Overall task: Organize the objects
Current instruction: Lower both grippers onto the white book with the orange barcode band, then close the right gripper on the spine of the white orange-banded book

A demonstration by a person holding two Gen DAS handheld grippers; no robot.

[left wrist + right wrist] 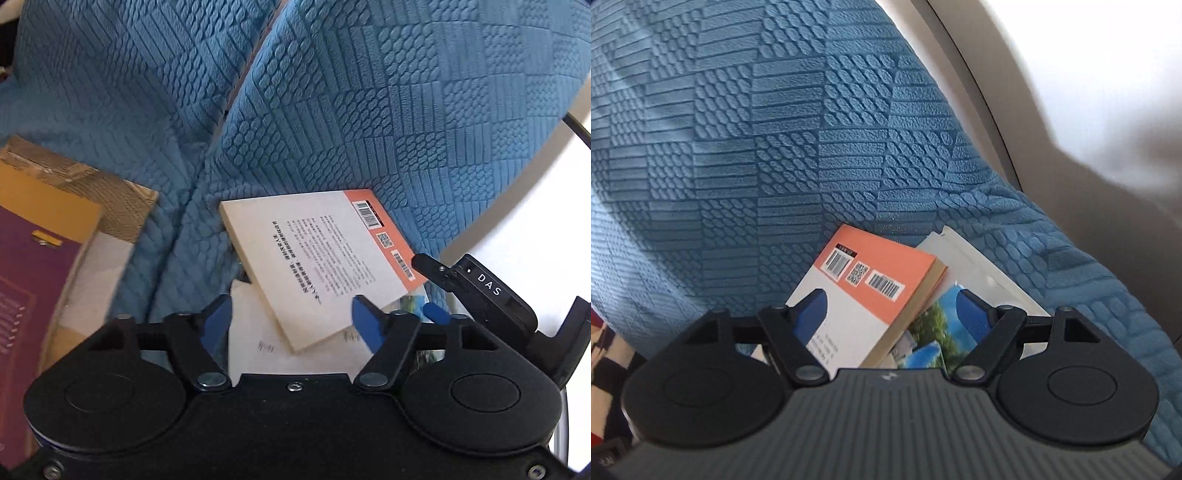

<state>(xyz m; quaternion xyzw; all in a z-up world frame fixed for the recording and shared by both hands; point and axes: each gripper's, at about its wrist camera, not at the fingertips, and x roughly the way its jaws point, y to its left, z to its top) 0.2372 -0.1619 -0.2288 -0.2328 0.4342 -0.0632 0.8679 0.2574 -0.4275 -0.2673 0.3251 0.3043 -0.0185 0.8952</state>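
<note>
Both grippers are closing in on the book (325, 266) lying face-down on the sofa seat (166, 229). Left gripper (291, 317) jaws are spread across its near corner, right gripper (890, 314) jaws are hanging wide over its right edge, nothing pinched yet.

This looks like a home, a living room or bedroom. A sofa (369, 110) or bed covered in blue quilted fabric with padded cushions (775, 129) fills both views, and books (321, 266) and a paper booklet (975, 273) lie loose on it. A cardboard box (74, 192) sits beside them, and a pale wall (1089, 92) stands behind.
</note>
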